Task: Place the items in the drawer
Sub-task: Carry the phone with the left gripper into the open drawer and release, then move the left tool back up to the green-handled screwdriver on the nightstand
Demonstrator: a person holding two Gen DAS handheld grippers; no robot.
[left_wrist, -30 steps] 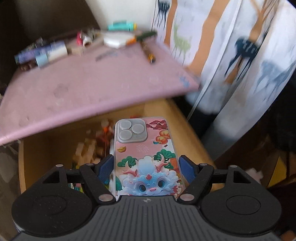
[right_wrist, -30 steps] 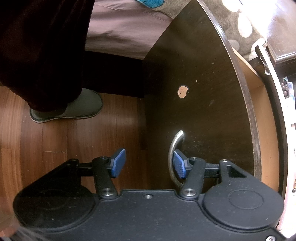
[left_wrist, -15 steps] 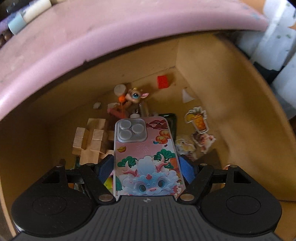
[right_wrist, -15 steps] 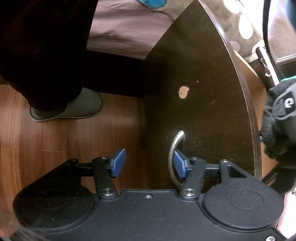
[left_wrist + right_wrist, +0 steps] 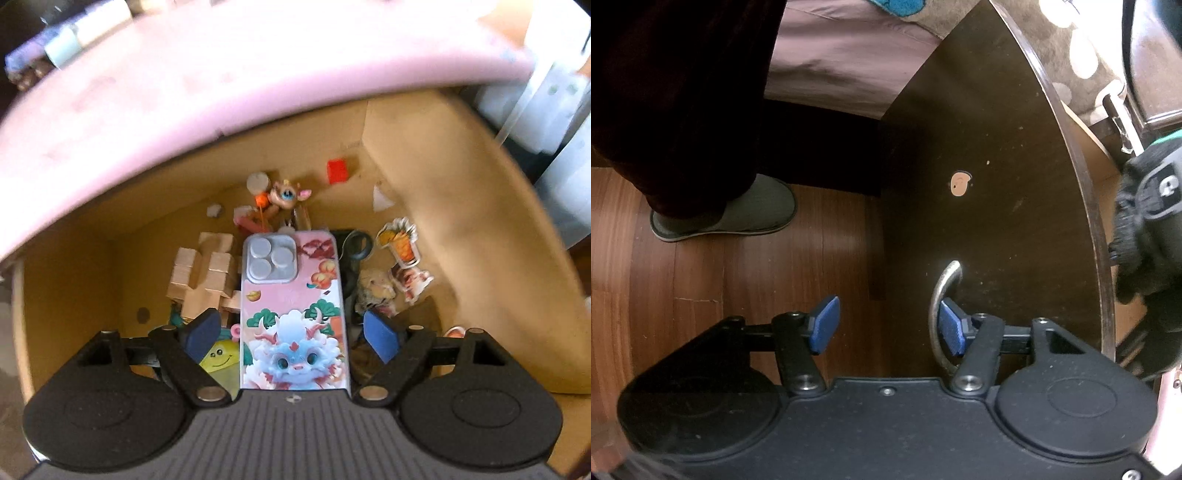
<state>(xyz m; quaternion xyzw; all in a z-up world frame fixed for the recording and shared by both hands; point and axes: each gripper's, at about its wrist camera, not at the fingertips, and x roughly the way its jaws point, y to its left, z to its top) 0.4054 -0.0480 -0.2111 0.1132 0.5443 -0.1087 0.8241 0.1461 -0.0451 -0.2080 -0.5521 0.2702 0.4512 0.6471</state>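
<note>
A phone in a pink dragon-pattern case (image 5: 291, 295) lies between the jaws of my left gripper (image 5: 291, 326), over the open wooden drawer (image 5: 424, 177). The jaws are opening, and a gap shows between each blue pad and the phone's edges. In the right wrist view, my right gripper (image 5: 888, 321) stands open at the drawer's dark front panel (image 5: 997, 184). Its right finger sits inside the loop of the curved metal handle (image 5: 947, 280), and nothing is between the pads.
The drawer holds wooden blocks (image 5: 199, 273), a small figurine (image 5: 286, 194), a red block (image 5: 337, 170), stickers (image 5: 400, 243) and a yellow smiley toy (image 5: 218, 356). A pink tabletop (image 5: 221, 74) overhangs it. A slippered foot (image 5: 731, 214) stands on the wood floor; a black-gloved hand (image 5: 1145, 229) is at the right edge.
My left gripper has sunk from above the tabletop down into the drawer, and its pads have spread off the phone. A gloved hand has entered the right wrist view. The right gripper stayed still.
</note>
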